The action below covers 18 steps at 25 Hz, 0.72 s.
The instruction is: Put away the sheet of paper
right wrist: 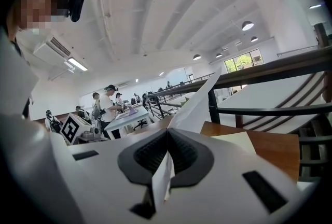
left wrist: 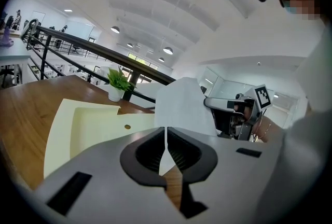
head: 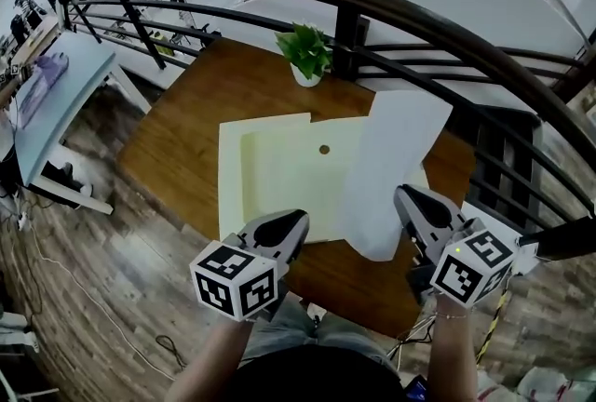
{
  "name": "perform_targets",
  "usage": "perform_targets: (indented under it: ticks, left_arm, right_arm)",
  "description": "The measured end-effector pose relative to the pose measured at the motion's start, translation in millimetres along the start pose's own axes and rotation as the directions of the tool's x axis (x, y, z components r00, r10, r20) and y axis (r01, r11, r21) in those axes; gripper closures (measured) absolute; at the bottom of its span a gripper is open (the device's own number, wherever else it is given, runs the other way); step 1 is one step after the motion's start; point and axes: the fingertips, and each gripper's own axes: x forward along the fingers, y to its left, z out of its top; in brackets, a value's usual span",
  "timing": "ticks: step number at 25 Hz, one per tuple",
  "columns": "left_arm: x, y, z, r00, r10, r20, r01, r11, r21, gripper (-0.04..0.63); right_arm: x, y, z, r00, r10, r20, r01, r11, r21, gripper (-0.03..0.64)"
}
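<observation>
A white sheet of paper [head: 396, 167] hangs lifted over the right part of the wooden table [head: 186, 130]. My right gripper [head: 404, 198] is shut on its near lower edge. In the right gripper view the sheet [right wrist: 199, 101] runs straight through the closed jaws [right wrist: 167, 132]. A pale yellow folder [head: 279, 177] lies flat on the table, partly under the sheet. My left gripper [head: 296, 221] hovers at the folder's front edge, jaws together [left wrist: 166, 129]. Only a thin white sliver shows in their slit, and I cannot tell whether anything is pinched there.
A small potted plant [head: 305, 51] stands at the table's far edge against a dark metal railing [head: 354, 0]. A light blue table [head: 56, 93] stands to the left on the plank floor. Several people [right wrist: 109, 98] stand far off.
</observation>
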Motion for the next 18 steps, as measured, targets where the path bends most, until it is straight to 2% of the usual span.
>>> perform_targets:
  ticks: [9,15,18]
  left_arm:
    - [22.7,21.0,6.7,0.998,-0.039,-0.043,0.038,0.999,-0.017,0.568]
    - [34.4,37.7,6.6,0.997,-0.045,-0.067,0.042,0.998,-0.035,0.568]
    - [39.1,44.5,4.6,0.996,-0.048,-0.078,0.045,0.998,-0.046,0.569]
  right_arm:
    - [40.2,-26.4,-23.7,0.996,-0.028,-0.085,0.034,0.997,0.07,0.589]
    - [58.0,-52.0,-49.1,0.984,-0.054,-0.17,0.076,0.99,0.121,0.589]
    - [67.1,-64.1,-60.4,0.973,-0.059,-0.223,0.085,0.99,0.11,0.589]
